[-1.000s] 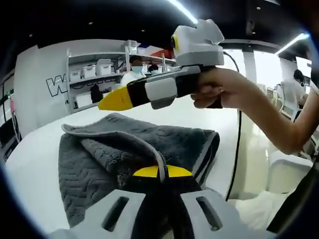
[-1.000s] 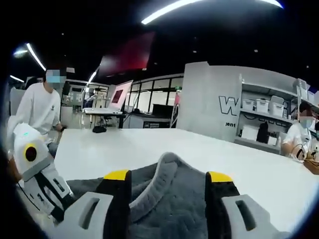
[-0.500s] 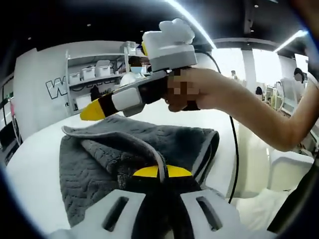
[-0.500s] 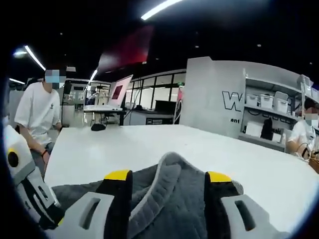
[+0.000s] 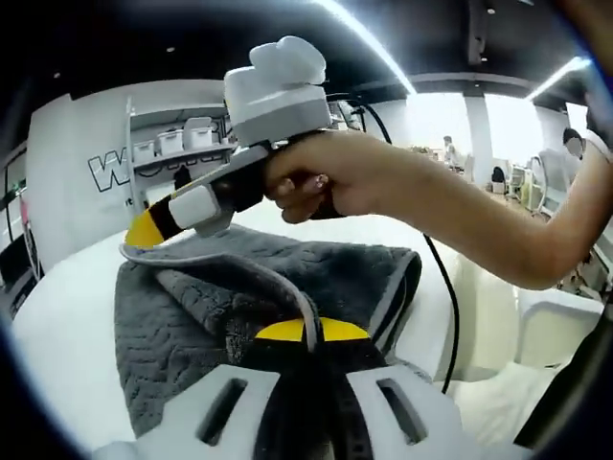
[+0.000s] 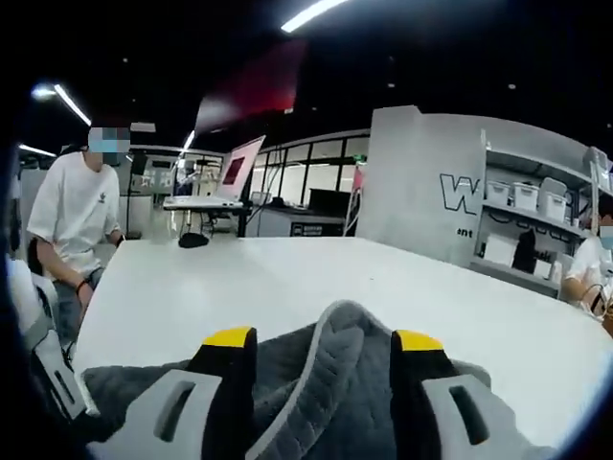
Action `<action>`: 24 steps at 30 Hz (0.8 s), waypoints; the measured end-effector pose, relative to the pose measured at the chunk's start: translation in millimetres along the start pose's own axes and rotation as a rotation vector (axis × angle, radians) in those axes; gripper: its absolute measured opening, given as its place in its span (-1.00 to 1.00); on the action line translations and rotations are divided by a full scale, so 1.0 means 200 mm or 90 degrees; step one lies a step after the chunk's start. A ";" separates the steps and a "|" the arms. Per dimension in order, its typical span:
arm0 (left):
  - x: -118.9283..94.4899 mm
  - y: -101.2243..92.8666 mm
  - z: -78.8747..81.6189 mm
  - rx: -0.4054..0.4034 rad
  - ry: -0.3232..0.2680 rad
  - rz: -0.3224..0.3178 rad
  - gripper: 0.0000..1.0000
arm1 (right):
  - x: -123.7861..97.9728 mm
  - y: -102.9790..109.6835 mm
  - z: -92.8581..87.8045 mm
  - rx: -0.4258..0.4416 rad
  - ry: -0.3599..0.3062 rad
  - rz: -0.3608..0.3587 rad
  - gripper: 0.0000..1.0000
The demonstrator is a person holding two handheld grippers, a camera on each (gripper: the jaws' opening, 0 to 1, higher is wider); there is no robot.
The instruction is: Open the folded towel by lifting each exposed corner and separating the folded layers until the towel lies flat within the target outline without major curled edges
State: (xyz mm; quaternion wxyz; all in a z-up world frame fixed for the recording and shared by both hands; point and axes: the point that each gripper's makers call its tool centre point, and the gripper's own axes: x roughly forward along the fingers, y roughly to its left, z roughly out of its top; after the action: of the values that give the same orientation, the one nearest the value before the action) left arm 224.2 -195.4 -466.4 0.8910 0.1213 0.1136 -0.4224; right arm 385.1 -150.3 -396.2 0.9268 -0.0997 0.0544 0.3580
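Observation:
A dark grey towel (image 5: 182, 307) with a light hem lies folded on the white table (image 5: 67, 316). In the left gripper view, my left gripper (image 5: 311, 331) is shut on the towel's near hem, which runs up between the yellow tips. A hand (image 5: 326, 182) holds my right gripper (image 5: 148, 228) over the towel, its yellow tip at the far left corner. In the right gripper view, the right gripper (image 6: 324, 338) is open, and a raised fold of the towel (image 6: 335, 383) sits between its jaws.
A black cable (image 5: 450, 287) hangs past the table's right edge. Shelves with white bins (image 5: 177, 144) stand behind the table. A seated person in white (image 6: 72, 211) is at the far side, near a laptop (image 6: 225, 177). Bare table top (image 6: 287, 278) stretches beyond the towel.
The right gripper has moved left across the towel and dipped toward its far left corner. The left gripper keeps its hold on the hem, and the towel lies as before.

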 end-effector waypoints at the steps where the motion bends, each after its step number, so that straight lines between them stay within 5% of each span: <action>1: 0.00 0.00 0.00 0.001 0.000 0.001 -0.97 | 0.02 0.00 -0.01 0.000 0.004 0.002 0.07; 11: 0.00 -0.01 0.00 -0.007 -0.011 0.007 -0.97 | 0.15 0.03 -0.04 0.049 0.009 0.028 -0.02; 24: 0.00 0.00 -0.01 -0.015 -0.021 0.004 -0.97 | 0.24 0.06 -0.17 0.026 0.049 0.039 -0.16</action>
State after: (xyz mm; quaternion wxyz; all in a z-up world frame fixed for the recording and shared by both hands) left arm 223.3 -194.8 -467.3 0.8955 0.1039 0.1033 -0.4204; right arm 411.0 -118.5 -438.2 0.9144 -0.0929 0.1006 0.3808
